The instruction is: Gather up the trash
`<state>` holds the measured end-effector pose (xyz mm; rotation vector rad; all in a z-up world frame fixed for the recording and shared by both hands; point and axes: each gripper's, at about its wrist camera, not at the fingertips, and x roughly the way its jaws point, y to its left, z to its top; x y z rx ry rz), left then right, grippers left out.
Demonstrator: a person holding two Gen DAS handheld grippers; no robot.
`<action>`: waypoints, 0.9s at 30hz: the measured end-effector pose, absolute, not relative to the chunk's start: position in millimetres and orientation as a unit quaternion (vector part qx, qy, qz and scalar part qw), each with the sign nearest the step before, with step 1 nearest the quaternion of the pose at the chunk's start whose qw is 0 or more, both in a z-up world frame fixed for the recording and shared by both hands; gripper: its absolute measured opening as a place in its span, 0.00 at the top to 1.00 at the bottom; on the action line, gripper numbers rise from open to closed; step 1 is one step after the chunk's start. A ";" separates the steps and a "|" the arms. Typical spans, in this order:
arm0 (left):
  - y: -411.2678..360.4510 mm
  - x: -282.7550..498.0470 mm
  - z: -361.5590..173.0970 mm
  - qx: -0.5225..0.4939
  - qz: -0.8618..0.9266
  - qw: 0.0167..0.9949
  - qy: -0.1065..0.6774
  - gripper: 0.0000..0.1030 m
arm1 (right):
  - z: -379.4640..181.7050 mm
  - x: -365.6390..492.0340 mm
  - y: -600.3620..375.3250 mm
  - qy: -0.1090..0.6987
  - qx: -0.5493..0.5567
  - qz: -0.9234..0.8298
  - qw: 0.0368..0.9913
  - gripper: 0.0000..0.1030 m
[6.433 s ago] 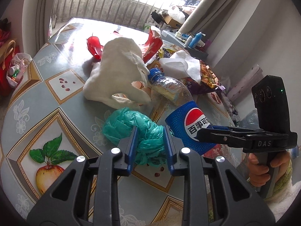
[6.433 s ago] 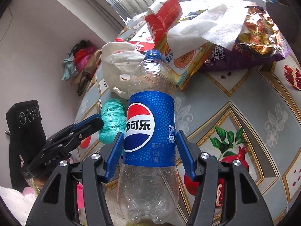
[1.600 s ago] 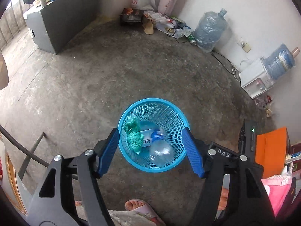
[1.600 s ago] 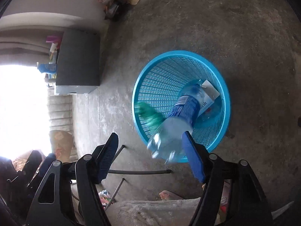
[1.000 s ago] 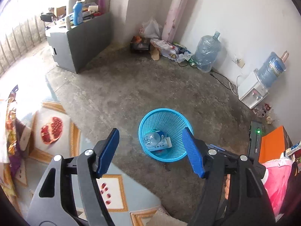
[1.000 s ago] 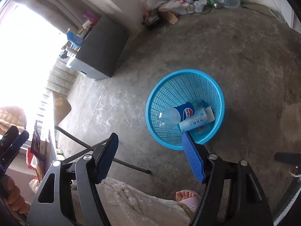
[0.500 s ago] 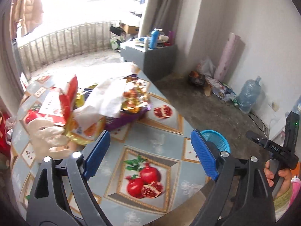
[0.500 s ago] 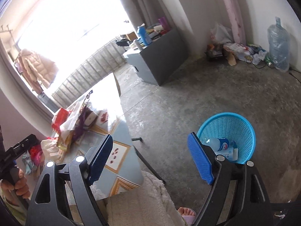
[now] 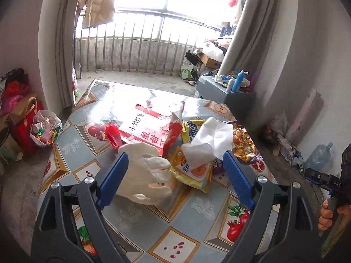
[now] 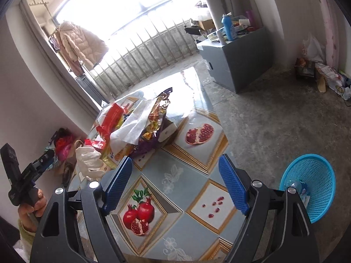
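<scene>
A heap of trash lies on the fruit-patterned table (image 9: pixel 197 208): a white plastic bag (image 9: pixel 144 175), a red printed packet (image 9: pixel 149 129), a yellow snack packet (image 9: pixel 193 171), a white tissue (image 9: pixel 210 140) and a gold foil bag (image 9: pixel 243 144). My left gripper (image 9: pixel 174 160) hovers open in front of the white bag and yellow packet, holding nothing. My right gripper (image 10: pixel 175 162) stands open and empty over the table's near part, apart from the heap (image 10: pixel 136 122). On the floor to the right a blue basket (image 10: pixel 311 184) holds a bottle (image 10: pixel 291 185).
A grey cabinet (image 10: pixel 234 63) with bottles on it stands beyond the table. Bags (image 9: pixel 43 127) lie on the floor at the left. A water jug (image 9: pixel 320 155) and clutter line the right wall. A person's hand (image 9: pixel 326 214) grips the right gripper's handle.
Both views have swung up from the blue basket on the floor to the table and its heap. Both pairs of jaws stand a little wider than a second ago.
</scene>
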<state>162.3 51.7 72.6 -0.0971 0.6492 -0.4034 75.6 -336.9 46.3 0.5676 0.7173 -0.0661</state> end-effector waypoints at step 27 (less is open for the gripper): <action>14.1 365.8 -53.4 -0.021 -0.260 0.850 0.457 0.89 | -42.3 293.9 -314.4 0.469 0.319 0.031 0.823 0.62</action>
